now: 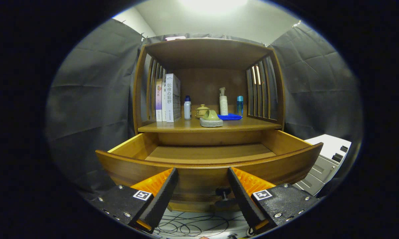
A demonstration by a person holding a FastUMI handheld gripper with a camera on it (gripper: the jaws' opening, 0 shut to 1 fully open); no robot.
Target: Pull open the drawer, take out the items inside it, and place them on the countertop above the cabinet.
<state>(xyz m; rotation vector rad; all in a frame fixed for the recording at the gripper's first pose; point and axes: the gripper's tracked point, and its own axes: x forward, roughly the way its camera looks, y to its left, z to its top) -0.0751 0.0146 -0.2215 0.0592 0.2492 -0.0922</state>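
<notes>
Your gripper (pixel 202 186) has jaws apart, holding nothing, just near of the pulled-out drawer (pixel 206 166); its knob (pixel 223 191) sits between them. Worktop (pixel 252 124) beyond carries bottles and books.

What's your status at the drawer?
Tongs open, holding nothing, just short of the drawer front. Drawer pulled open, visible floor bare. Knob between the tongs. Bottles, books, cloth on the countertop. Nothing in the way.

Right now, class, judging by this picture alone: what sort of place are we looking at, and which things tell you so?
Probably a staged booth set up like a home, not a lived-in room. A wooden cabinet with an open drawer stands against dark cloth, cables trail on the floor, and the open gripper hovers before the drawer.
</notes>
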